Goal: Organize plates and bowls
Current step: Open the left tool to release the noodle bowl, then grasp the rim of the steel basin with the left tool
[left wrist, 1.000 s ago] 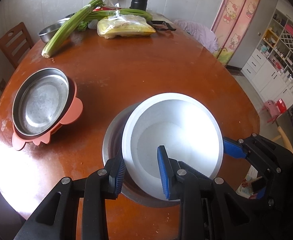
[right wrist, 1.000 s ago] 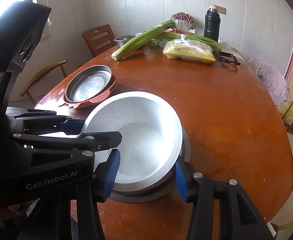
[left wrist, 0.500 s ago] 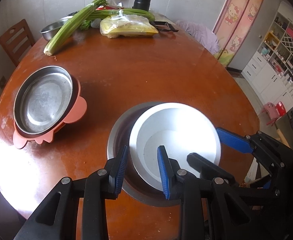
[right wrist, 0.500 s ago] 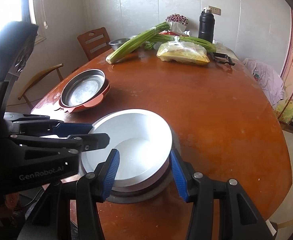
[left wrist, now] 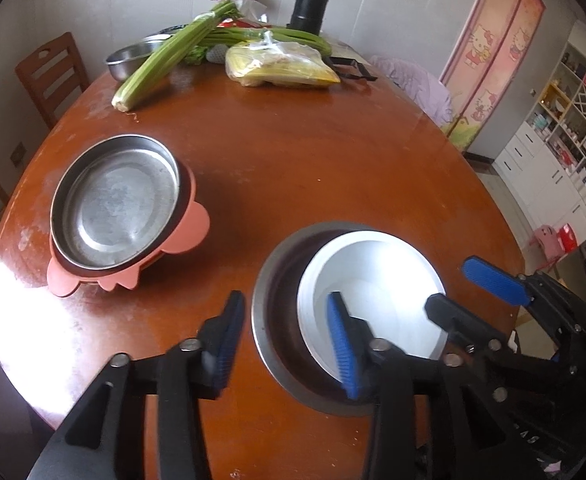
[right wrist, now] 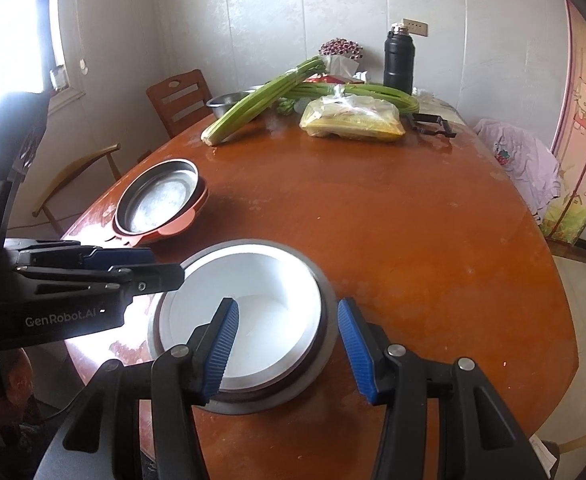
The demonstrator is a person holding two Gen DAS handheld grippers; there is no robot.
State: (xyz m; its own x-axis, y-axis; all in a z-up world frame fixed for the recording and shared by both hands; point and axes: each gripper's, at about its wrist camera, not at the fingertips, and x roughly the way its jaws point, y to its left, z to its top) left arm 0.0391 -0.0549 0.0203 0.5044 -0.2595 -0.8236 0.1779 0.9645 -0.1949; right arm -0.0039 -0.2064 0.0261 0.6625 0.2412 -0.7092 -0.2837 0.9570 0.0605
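A white bowl (left wrist: 373,284) sits nested inside a steel bowl (left wrist: 277,280) on the brown table, near its front edge; it also shows in the right wrist view (right wrist: 253,316) inside the steel bowl (right wrist: 325,344). My left gripper (left wrist: 283,340) is open, its jaws astride the near-left rims of both bowls, not touching. My right gripper (right wrist: 287,350) is open around the right rims, also seen in the left wrist view (left wrist: 469,292). A steel plate (left wrist: 113,204) rests on a pink plate (left wrist: 189,232) at the left.
At the far end of the table (left wrist: 313,160) lie celery (left wrist: 165,56), a yellow food bag (left wrist: 281,66), a steel bowl (left wrist: 127,56) and a black flask (left wrist: 308,0). Wooden chairs (left wrist: 49,76) stand at the left. Shelves (left wrist: 565,128) stand at the right.
The white bowl has been lowered into the steel bowl and let go. Both grippers have opened and drawn back and up from the bowls.
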